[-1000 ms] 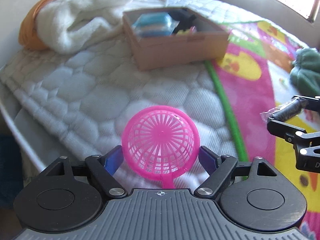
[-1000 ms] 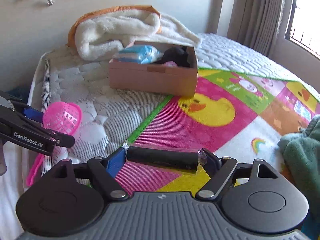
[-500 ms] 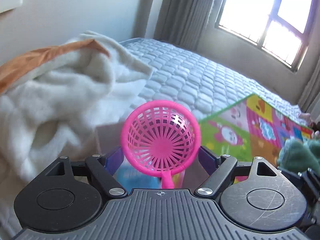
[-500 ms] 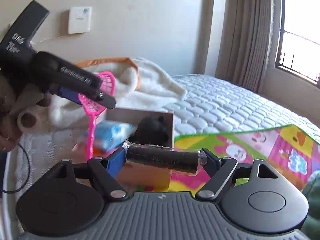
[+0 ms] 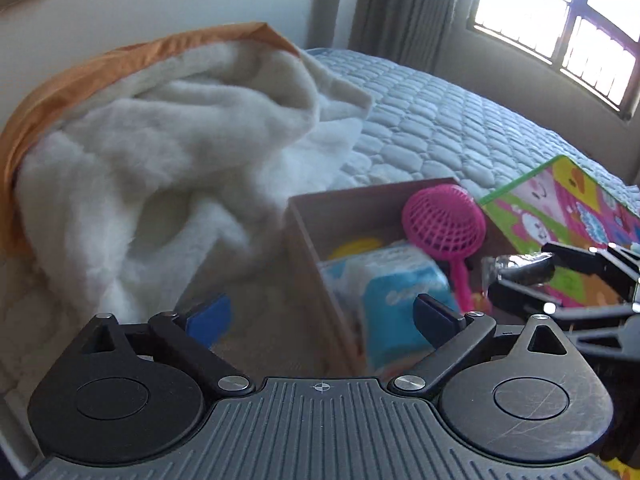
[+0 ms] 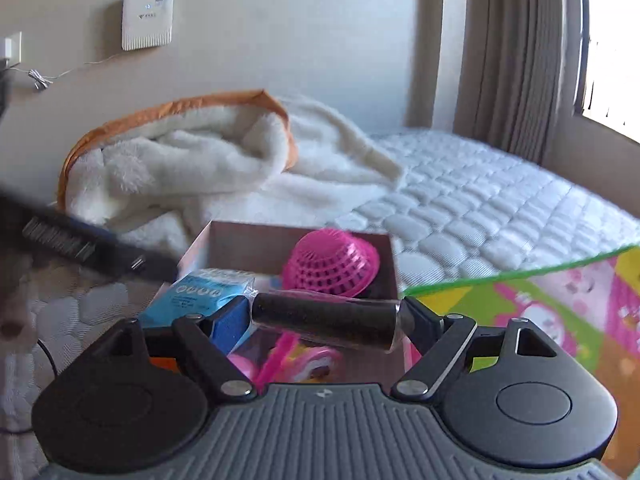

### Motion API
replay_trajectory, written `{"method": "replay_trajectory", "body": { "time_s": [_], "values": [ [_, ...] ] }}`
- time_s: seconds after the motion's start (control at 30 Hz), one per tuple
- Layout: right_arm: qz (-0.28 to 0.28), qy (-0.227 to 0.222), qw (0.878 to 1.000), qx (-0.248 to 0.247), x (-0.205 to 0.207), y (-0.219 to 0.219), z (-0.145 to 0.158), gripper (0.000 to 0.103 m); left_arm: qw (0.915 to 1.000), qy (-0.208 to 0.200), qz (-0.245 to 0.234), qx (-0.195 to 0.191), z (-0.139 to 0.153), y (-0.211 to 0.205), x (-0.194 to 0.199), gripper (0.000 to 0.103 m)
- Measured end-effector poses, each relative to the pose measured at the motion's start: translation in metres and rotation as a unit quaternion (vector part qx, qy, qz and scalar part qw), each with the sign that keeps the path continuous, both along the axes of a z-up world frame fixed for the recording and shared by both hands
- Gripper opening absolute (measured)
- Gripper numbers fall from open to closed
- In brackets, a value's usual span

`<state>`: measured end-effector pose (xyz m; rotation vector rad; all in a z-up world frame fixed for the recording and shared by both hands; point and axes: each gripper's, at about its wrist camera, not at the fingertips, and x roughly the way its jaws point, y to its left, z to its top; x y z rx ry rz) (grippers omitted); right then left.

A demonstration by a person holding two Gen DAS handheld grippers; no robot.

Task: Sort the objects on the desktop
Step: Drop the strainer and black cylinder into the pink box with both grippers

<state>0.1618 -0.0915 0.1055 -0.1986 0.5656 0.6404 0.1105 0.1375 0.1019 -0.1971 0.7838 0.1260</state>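
The pink plastic strainer (image 5: 442,224) lies inside the cardboard box (image 5: 304,232), head up against the far wall, beside a blue tissue pack (image 5: 396,284). My left gripper (image 5: 320,312) hovers over the box's near left corner with its jaws opening and nothing between them. At the right edge of the left wrist view, my right gripper (image 5: 520,276) hangs by the box. In the right wrist view, the right gripper (image 6: 326,316) is shut on a black roll in clear wrap (image 6: 324,318), just above the box (image 6: 248,244). The strainer (image 6: 332,262) rests behind the roll, and the left gripper (image 6: 92,248) is a blur at left.
A white fleece blanket with an orange edge (image 5: 160,140) is heaped left of the box on the quilted mattress (image 5: 440,120). A colourful play mat (image 6: 540,300) lies to the right. Small pink and yellow toys sit in the box. The wall and curtains stand behind.
The left gripper carried the strainer over the box and let go; the strainer now lies in the box. The right gripper moved with the black roll to just above the box.
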Motion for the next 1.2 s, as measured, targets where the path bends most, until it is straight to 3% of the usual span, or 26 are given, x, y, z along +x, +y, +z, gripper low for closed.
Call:
{"method": "replay_trajectory", "body": {
  "time_s": [0.2, 0.23, 0.27, 0.33, 0.57, 0.67, 0.73, 0.83, 0.9, 1.03, 1.13, 1.2],
  "values": [
    [0.052, -0.028, 0.998, 0.009, -0.021, 0.016, 0.003, 0.081, 0.999, 0.02, 0.04, -0.007, -0.028, 0.011, -0.044, 0.102],
    [0.065, -0.023, 0.998, 0.009, -0.023, 0.021, 0.003, 0.067, 0.9988, 0.024, 0.04, -0.013, -0.031, 0.012, -0.049, 0.102],
    [0.079, -0.011, 0.997, 0.007, -0.024, 0.027, 0.002, 0.046, 0.9986, 0.026, 0.04, -0.021, -0.034, 0.012, -0.053, 0.102],
    [0.093, 0.026, 0.995, -0.001, -0.024, 0.039, -0.007, 0.033, 0.9983, 0.029, 0.041, -0.03, -0.038, 0.011, -0.06, 0.102],
    [0.05, 0.051, 0.997, 0.0, 0.004, 0.074, -0.034, 0.032, 0.9983, 0.039, 0.03, -0.033, -0.042, -0.005, -0.078, 0.103],
    [0.028, 0.067, 0.997, 0.003, 0.012, 0.066, -0.036, 0.032, 0.9985, 0.034, 0.031, -0.029, -0.04, -0.017, -0.084, 0.103],
    [0.038, 0.057, 0.997, 0.024, -0.004, 0.046, -0.027, 0.039, 0.9993, 0.022, 0.024, -0.02, -0.04, -0.03, -0.09, 0.103],
    [0.035, 0.01, 0.999, 0.027, -0.047, 0.003, -0.014, 0.065, 0.9996, -0.002, 0.028, -0.006, -0.043, -0.054, -0.1, 0.103],
    [0.022, 0.008, 0.999, 0.03, -0.072, -0.03, -0.012, 0.068, 0.9993, -0.018, 0.031, -0.008, -0.046, -0.074, -0.107, 0.103],
    [-0.016, 0.05, 0.999, 0.014, -0.105, -0.093, -0.028, 0.082, 0.9983, -0.045, 0.036, 0.003, -0.061, -0.118, -0.127, 0.103],
    [-0.031, 0.052, 0.998, -0.014, -0.129, -0.126, -0.047, 0.103, 0.9988, -0.011, 0.045, 0.012, -0.083, -0.141, -0.137, 0.103],
    [-0.035, 0.035, 0.998, -0.034, -0.144, -0.139, -0.061, 0.103, 0.9968, -0.021, 0.048, 0.06, -0.091, -0.155, -0.145, 0.103]
  ]
}}
